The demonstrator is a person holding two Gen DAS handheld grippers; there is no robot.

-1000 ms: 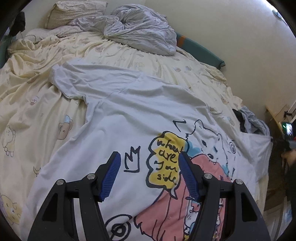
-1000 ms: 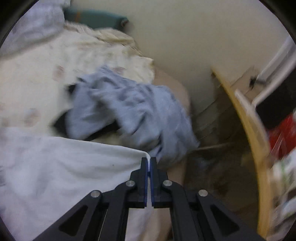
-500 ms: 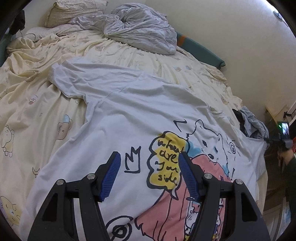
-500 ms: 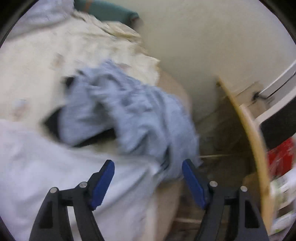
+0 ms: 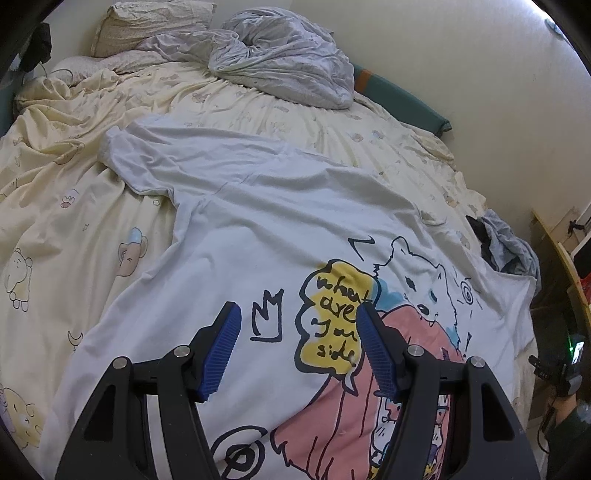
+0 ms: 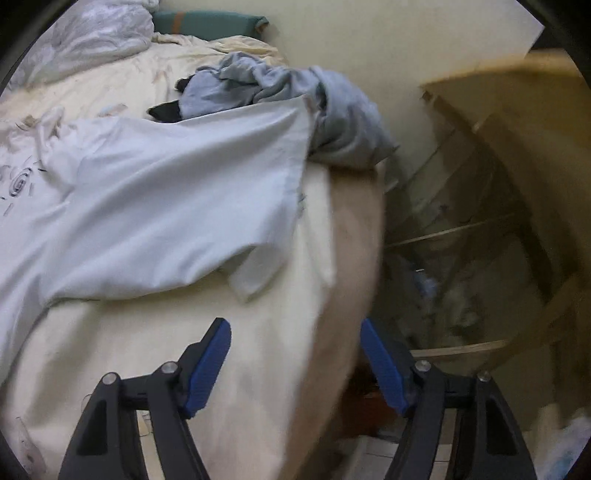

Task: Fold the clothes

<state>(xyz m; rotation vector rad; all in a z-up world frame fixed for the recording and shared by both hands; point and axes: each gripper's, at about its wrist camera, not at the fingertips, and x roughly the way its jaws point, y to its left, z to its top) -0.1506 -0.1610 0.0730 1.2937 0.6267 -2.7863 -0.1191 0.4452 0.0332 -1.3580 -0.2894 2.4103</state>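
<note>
From the left wrist, the left claw (image 5: 297,334) hangs with its blue pads spread well apart and nothing between them, poised over a white T-shirt (image 5: 258,229) that lies spread out on the bed (image 5: 66,192). The shirt's printed side faces up (a white bear, a yellow speech bubble with handwriting, a pink shape and a small crown outline), and one sleeve reaches toward the head of the bed. A rumpled grey duvet (image 5: 280,62) and a pillow (image 5: 151,18) sit by the wall, and a bunched grey-blue garment (image 5: 508,249) lies at the bed's far right edge, just beyond the shirt. From the right wrist, the right claw (image 6: 295,360) is wide apart, its jaws closing slightly with nothing between them, above the bare cream sheet at the bed's edge. The T-shirt's other sleeve (image 6: 192,199) lies flat ahead of it, apart from the pads, with the grey-blue garment (image 6: 295,96) touching its far hem. A wooden frame (image 6: 517,122) stands beside the bed, blurred.
</note>
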